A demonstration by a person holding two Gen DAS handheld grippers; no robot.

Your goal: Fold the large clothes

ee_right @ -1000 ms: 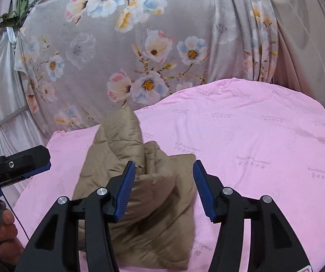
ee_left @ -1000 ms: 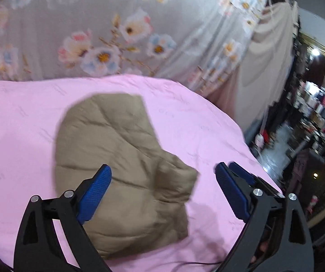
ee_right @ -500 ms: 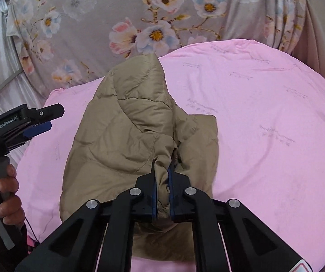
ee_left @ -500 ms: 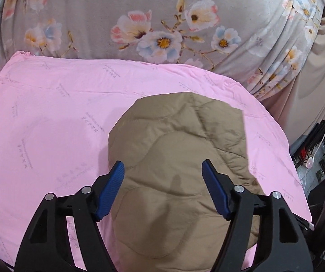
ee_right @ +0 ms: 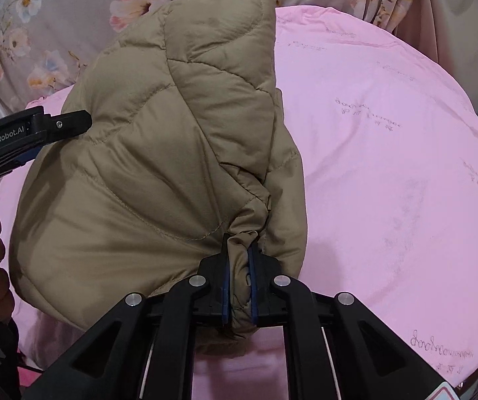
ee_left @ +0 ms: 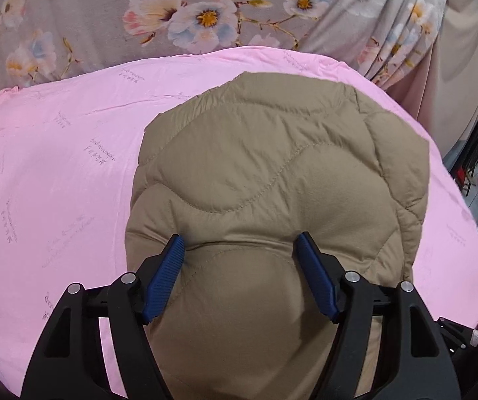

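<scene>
A tan quilted jacket point(ee_left: 272, 180) lies bunched mid-frame on the pink sheet point(ee_left: 55, 173). The left gripper point(ee_left: 240, 250) is spread, both blue pads pressing into the padding, seemingly without clamping it. The right gripper point(ee_right: 239, 266), at lower centre of its view, is pinched tight on a gathered fold of the jacket point(ee_right: 159, 153).

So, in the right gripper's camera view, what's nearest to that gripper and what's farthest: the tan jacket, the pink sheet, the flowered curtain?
1. Tan jacket: pinched in the right gripper.
2. Pink sheet: beneath and to the right.
3. Flowered curtain: hanging behind, at top.
</scene>
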